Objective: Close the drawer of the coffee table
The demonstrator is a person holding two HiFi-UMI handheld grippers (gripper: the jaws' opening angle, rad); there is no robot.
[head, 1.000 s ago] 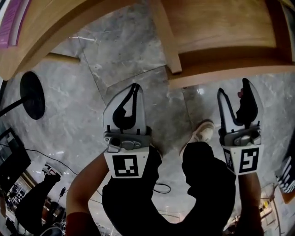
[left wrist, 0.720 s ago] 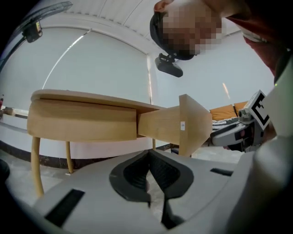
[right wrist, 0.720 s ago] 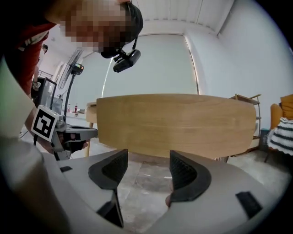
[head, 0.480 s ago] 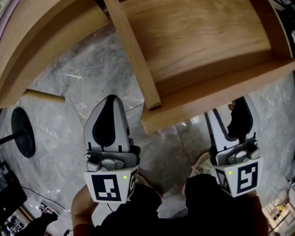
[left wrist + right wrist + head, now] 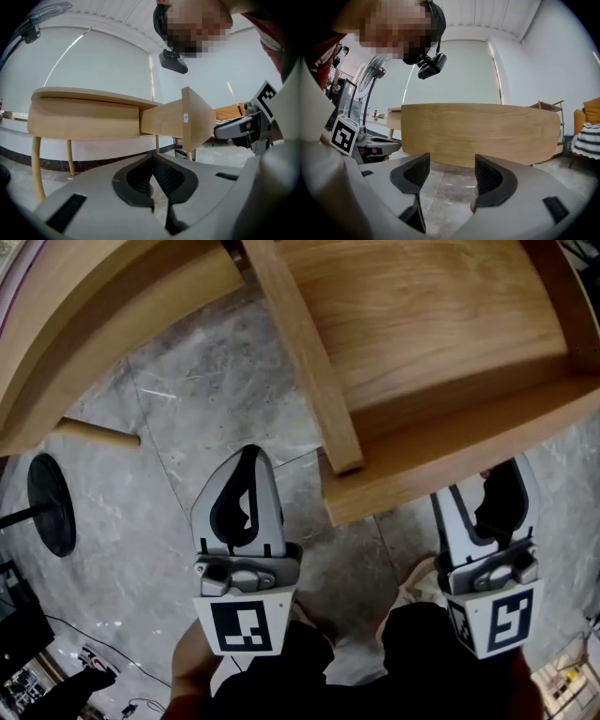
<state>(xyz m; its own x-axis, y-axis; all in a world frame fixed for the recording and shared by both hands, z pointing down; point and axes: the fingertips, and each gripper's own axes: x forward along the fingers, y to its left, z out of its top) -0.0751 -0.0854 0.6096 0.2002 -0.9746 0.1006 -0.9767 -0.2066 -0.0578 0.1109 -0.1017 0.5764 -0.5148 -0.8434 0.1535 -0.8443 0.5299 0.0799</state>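
The light wooden coffee table [image 5: 84,343] fills the top of the head view, its drawer [image 5: 422,324] pulled far out toward me. The drawer's front panel [image 5: 450,460] runs just above both grippers and fills the right gripper view as a wide curved board [image 5: 480,133]. My right gripper [image 5: 483,486] is level in front of that panel; its jaws [image 5: 450,164] have just been opening and stand open with nothing between them. My left gripper [image 5: 246,454] hangs left of the drawer's corner over the floor, its pads meeting at the tips [image 5: 152,159], holding nothing. The drawer's side [image 5: 161,117] shows there.
Grey marble floor [image 5: 197,381] lies under everything. A black round stand base [image 5: 52,502] sits at the left, a table leg [image 5: 94,435] beside it. My shoe [image 5: 417,582] is below the drawer. An orange chair with a striped cloth [image 5: 586,136] stands far right.
The drawer front has come closer to both grippers in the head view. My left gripper has dropped lower. The right gripper's jaws have widened slightly.
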